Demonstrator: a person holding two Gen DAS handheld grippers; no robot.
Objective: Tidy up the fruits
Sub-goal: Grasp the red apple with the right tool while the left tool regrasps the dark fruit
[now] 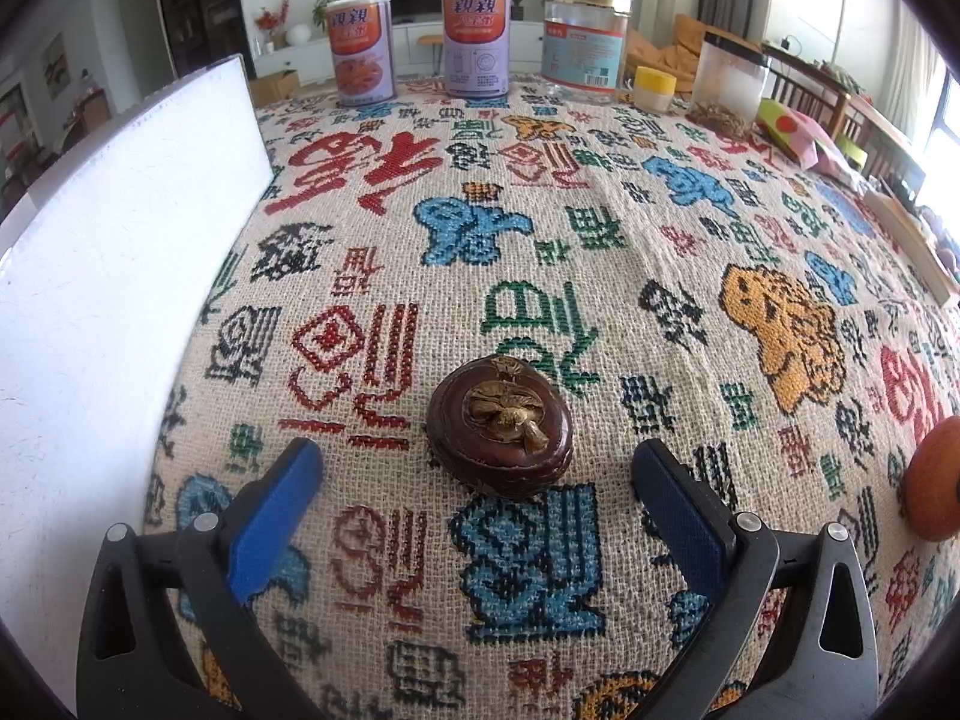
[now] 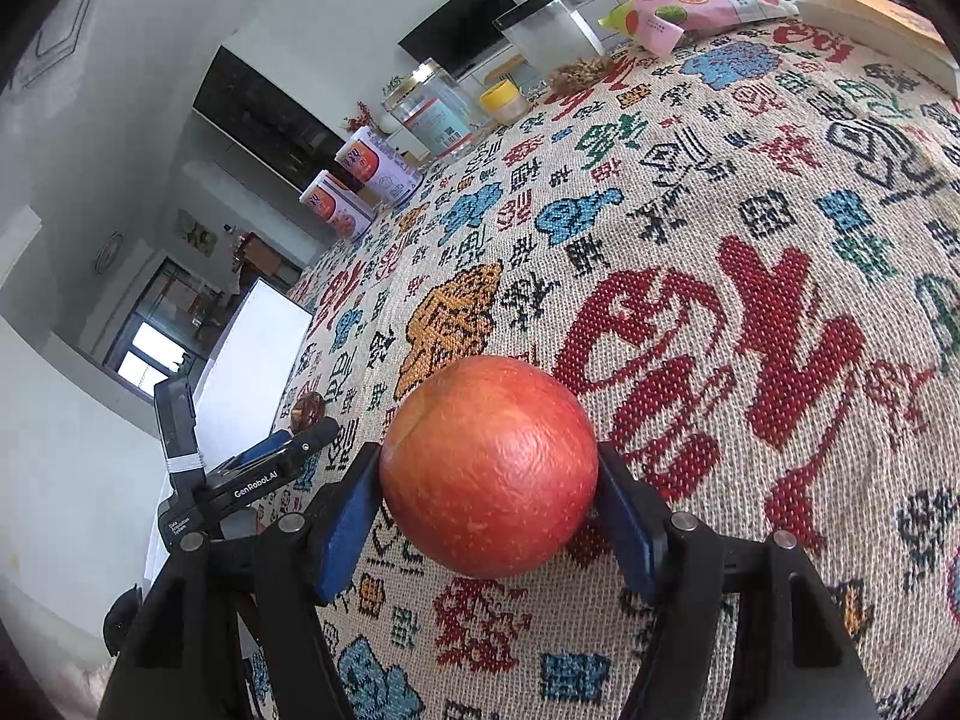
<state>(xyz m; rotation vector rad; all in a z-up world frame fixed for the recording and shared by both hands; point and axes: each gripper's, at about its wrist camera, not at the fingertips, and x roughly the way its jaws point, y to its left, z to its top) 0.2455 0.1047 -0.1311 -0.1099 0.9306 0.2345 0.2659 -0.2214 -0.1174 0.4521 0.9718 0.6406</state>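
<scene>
Right gripper [image 2: 489,480] is clamping a round red-orange apple [image 2: 489,465] w/ slightly wrinkled matte skin, lower centre of the right wrist view; blue rubbery pads are pressing both sides, jaws standing about half open around it. Apple is sitting low over the woven tablecloth [image 2: 720,252], a coarse burlap-like weave w/ red, blue, green and orange stitched characters. Left gripper [image 1: 477,480] is hanging wide open, nothing between its blue pads [image 1: 276,516]; just ahead of them, lower centre of the left wrist view, a dark brown mangosteen [image 1: 499,425] is lying on the cloth, squat, glossy, w/ dried tan calyx on top. Same apple is showing at far right edge of that view. White flat board [image 1: 120,252] is filling the left side. Along top edge: two cylindrical printed cans [image 1: 361,48], clear glass jar w/ gold lid [image 1: 585,42], small yellow-capped tub [image 1: 654,89], clear plastic box w/ dark lid [image 1: 729,81]. Pink crinkly snack bag [image 2: 690,9] is lying upper right in right wrist view.
</scene>
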